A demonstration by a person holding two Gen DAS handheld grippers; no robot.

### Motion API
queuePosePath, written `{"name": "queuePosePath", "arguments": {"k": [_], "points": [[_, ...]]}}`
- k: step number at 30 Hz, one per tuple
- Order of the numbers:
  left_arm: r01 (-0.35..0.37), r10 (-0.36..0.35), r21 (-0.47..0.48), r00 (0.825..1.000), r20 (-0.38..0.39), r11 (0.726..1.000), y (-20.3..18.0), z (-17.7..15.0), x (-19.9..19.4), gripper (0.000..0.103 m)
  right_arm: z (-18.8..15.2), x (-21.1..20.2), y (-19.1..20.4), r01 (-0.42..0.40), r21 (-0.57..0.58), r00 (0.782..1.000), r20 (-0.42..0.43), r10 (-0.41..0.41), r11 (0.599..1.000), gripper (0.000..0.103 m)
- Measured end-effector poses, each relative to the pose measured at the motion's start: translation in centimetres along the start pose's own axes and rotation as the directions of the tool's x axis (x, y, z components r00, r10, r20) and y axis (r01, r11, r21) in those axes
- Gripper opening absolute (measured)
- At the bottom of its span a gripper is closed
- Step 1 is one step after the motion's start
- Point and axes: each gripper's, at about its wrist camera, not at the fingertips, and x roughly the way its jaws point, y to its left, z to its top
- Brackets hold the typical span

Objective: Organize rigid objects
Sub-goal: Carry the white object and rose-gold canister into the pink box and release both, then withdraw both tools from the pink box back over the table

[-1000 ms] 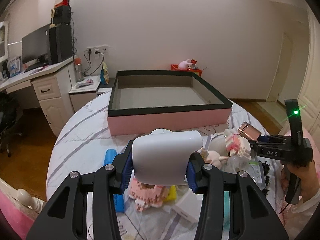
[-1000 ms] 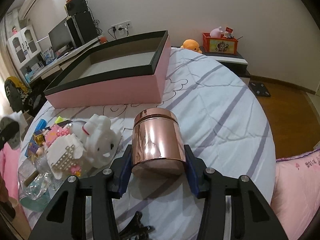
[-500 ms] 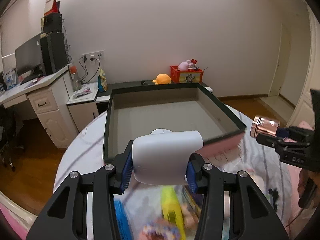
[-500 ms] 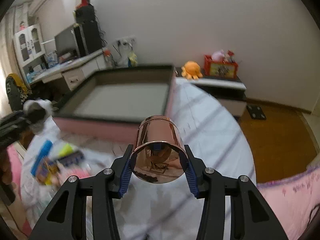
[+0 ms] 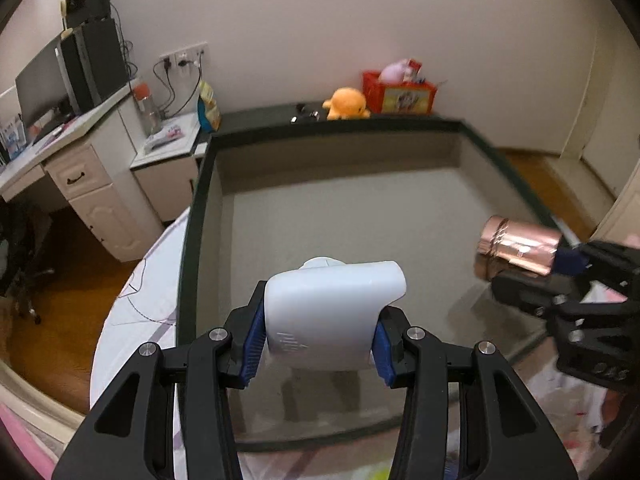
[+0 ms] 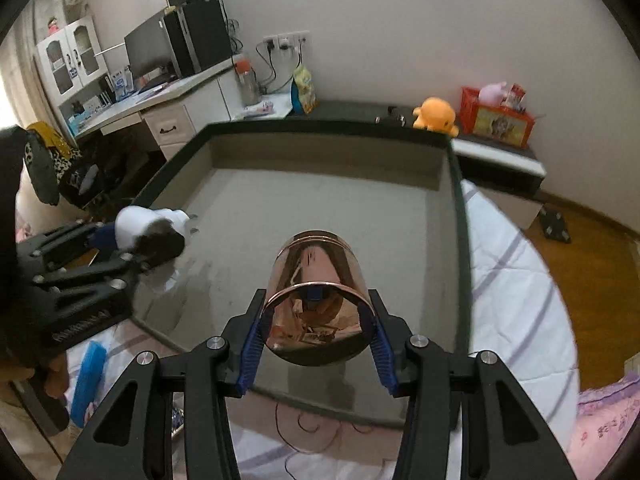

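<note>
Left tool, blue pads clamped on either side of a smooth white plastic object, rounded, exact kind unclear. Held above the near-left part of the storage box, over its grey floor. Right tool, pads gripping a rose-gold metal canister, lying on its side between the jaws, mirror-bright, suspended over the near-right part of the same box. Both loads in the air, neither touching the box floor.

Box wide, shallow, dark-rimmed, empty inside, resting on a bed with a white striped cover. Near edge of the bed, outside the box: a blue flat item and other clutter, blurred. Beyond the far rim: an orange plush toy and a red crate on a low cabinet.

Likely risks: canister round and slick, so liable to roll across the box floor or slip from the pads if released from height or on its side. Tools close together over one box, so a collision possible if both descend at once. White object gripped near its lower end, so liable to tip on release.
</note>
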Motion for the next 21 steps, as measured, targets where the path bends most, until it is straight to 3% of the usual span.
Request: {"name": "queuePosePath", "arguments": {"k": [2, 4, 6, 7, 8, 9, 12, 13, 18, 21], "points": [[-0.019, 0.019, -0.002, 1.000, 0.000, 1.000, 0.0, -0.1, 0.6, 0.047, -0.3, 0.0, 0.0, 0.018, -0.004, 1.000, 0.005, -0.018, 1.000, 0.048], [-0.039, 0.039, -0.011, 0.999, 0.016, 0.999, 0.2, -0.1, 0.5, 0.057, -0.3, -0.2, -0.1, 0.013, 0.001, 1.000, 0.002, -0.013, 1.000, 0.049], [-0.023, 0.024, -0.034, 0.999, 0.029, 0.999, 0.5, -0.2, -0.1, 0.060, -0.5, -1.1, -0.4, -0.005, 0.022, 1.000, 0.031, 0.005, 1.000, 0.058], [-0.016, 0.017, -0.040, 0.999, 0.039, 0.999, 0.7, -0.1, -0.5, 0.067, -0.5, -1.4, -0.7, -0.003, 0.029, 0.999, 0.038, 0.002, 1.000, 0.069], [-0.023, 0.025, -0.040, 0.998, 0.057, 0.999, 0.8, -0.2, -1.2, 0.072, -0.6, -2.0, -0.8, 0.005, 0.037, 0.999, 0.051, -0.007, 0.999, 0.073], [-0.036, 0.039, -0.039, 0.996, 0.077, 0.999, 0.9, -0.4, -2.2, 0.079, -0.8, -2.8, -0.8, 0.007, 0.042, 0.998, 0.069, -0.010, 0.999, 0.073], [-0.040, 0.046, -0.045, 0.990, 0.135, 0.998, 0.9, -1.1, -5.5, 0.083, -1.2, -5.4, -0.5, 0.000, 0.052, 0.992, 0.127, -0.006, 0.999, 0.074], [-0.041, 0.048, -0.048, 0.987, 0.152, 0.998, 1.0, -1.3, -6.5, 0.088, -1.5, -6.7, -0.3, 0.011, 0.051, 0.988, 0.155, -0.019, 0.999, 0.078], [-0.056, 0.070, -0.056, 0.951, 0.302, 0.997, 0.4, -4.3, -14.4, 0.103, -4.3, -13.2, 1.4, 0.064, 0.029, 0.957, 0.282, -0.070, 0.998, 0.081], [-0.068, 0.087, -0.067, 0.932, 0.353, 0.995, 0.0, -6.4, -18.1, 0.103, -6.3, -16.6, 2.3, 0.102, 0.034, 0.930, 0.351, -0.108, 0.994, 0.085]]}}
